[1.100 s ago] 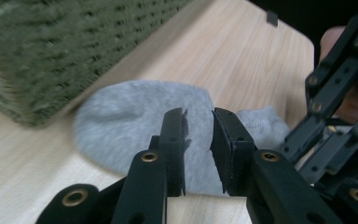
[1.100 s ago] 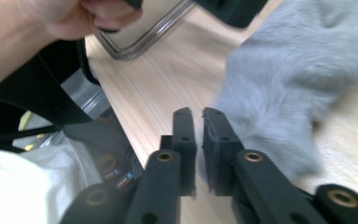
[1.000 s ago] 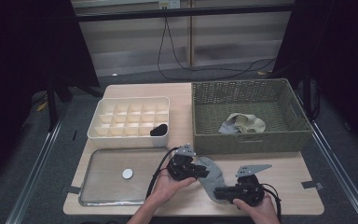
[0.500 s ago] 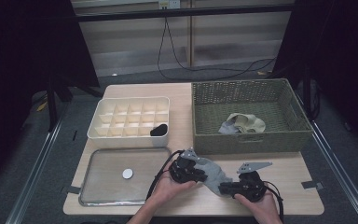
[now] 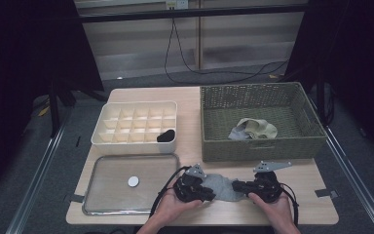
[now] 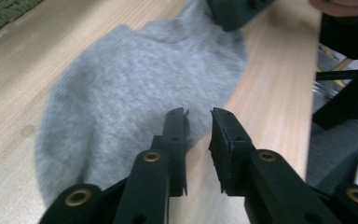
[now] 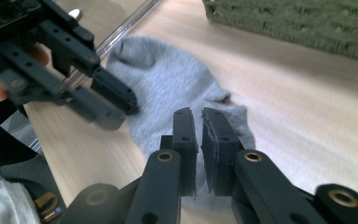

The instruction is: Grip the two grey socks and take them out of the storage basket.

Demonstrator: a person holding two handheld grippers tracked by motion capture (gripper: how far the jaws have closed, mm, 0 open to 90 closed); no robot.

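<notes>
A grey sock (image 5: 222, 187) lies flat on the wooden table near its front edge, between my two grippers. In the left gripper view the sock (image 6: 135, 79) spreads ahead of my left gripper (image 6: 198, 114). Its jaws stand a little apart at the sock's near edge, with bare wood showing between them. My right gripper (image 7: 200, 114) has just been closing, and its jaws are almost together on the sock's (image 7: 168, 79) edge. From above, the left gripper (image 5: 209, 194) is at the sock's left end and the right gripper (image 5: 238, 187) at its right end.
A green wicker basket (image 5: 258, 146) at the back right holds a beige cloth (image 5: 255, 129). At the back left is a white divided box (image 5: 136, 141) with a dark item (image 5: 166, 135) in one cell. A metal tray (image 5: 126, 158) carries a white disc (image 5: 133, 181).
The right gripper has edged slightly away from the table's front edge at the sock's right end. The left hand has stayed where it was.
</notes>
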